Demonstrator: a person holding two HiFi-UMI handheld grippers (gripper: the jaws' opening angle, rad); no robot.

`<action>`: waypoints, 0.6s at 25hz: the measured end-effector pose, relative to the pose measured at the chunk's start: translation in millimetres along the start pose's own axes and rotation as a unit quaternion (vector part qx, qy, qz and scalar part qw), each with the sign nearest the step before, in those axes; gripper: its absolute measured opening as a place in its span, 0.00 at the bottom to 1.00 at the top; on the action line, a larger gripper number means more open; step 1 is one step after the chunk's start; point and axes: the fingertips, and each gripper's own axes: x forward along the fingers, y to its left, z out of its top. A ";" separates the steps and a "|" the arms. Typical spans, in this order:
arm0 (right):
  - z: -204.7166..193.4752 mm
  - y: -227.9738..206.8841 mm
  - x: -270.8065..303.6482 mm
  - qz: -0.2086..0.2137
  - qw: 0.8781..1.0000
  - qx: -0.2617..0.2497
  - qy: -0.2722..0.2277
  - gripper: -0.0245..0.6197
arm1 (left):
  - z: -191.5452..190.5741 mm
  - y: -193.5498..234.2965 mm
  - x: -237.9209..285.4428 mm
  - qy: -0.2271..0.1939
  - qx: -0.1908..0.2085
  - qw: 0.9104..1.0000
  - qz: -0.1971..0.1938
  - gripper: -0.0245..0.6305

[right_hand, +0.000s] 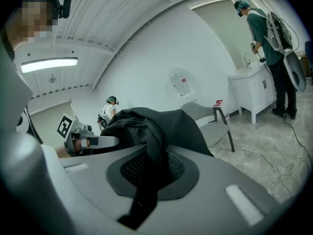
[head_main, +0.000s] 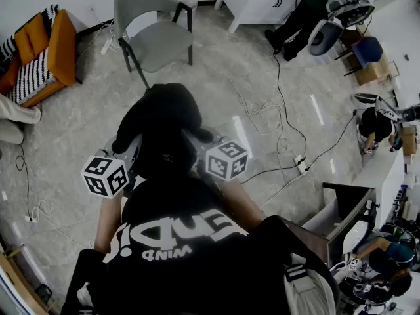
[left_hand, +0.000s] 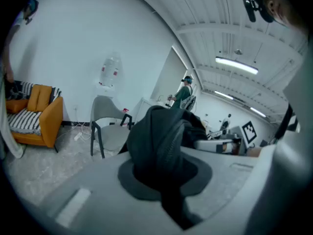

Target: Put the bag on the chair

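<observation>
A black fabric bag (head_main: 163,125) hangs in front of me, held up between both grippers. My left gripper (head_main: 133,148) is shut on the bag's left side, and in the left gripper view the bag's (left_hand: 164,141) cloth is pinched in the left gripper (left_hand: 168,190). My right gripper (head_main: 199,143) is shut on the bag's right side, where the bag's (right_hand: 154,126) zipped edge runs into the right gripper (right_hand: 146,180). The grey chair (head_main: 156,37) stands on the floor beyond the bag, its seat bare. The chair shows too in the left gripper view (left_hand: 110,129) and the right gripper view (right_hand: 211,124).
An orange sofa (head_main: 47,52) with a striped cushion stands at the far left. Cables (head_main: 279,120) and a power strip (head_main: 301,165) lie on the floor to the right. A white cabinet (head_main: 259,2) and a person (head_main: 308,12) are at the back right, and a desk (head_main: 341,215) is at my right.
</observation>
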 end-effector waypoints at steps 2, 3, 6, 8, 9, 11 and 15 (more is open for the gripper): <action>-0.6 2.0 -0.1 0.003 1.000 0.005 0.001 0.07 | -0.5 -0.9 -2.8 0.001 -0.002 1.000 0.002 0.09; -0.8 2.5 -0.2 0.003 1.000 0.008 0.002 0.07 | -0.6 -1.2 -3.4 0.002 -0.003 1.000 0.002 0.09; -1.9 3.3 0.4 -0.005 1.000 0.017 0.002 0.07 | -1.0 0.3 -2.9 0.008 -0.001 1.000 -0.002 0.09; -4.1 6.0 4.1 -0.013 1.000 0.022 0.000 0.07 | -1.8 5.0 -4.8 0.014 0.004 1.000 -0.008 0.09; -5.2 7.8 7.2 -0.016 1.000 0.024 -0.001 0.07 | -2.1 8.3 -6.4 0.017 0.006 1.000 -0.011 0.09; -6.7 11.2 13.8 -0.021 0.999 0.026 -0.005 0.07 | -2.1 14.9 -9.7 0.019 0.009 1.000 -0.021 0.09; -7.8 13.7 23.4 -0.037 0.998 0.036 -0.019 0.07 | -2.0 24.9 -12.6 0.022 0.018 0.999 -0.039 0.09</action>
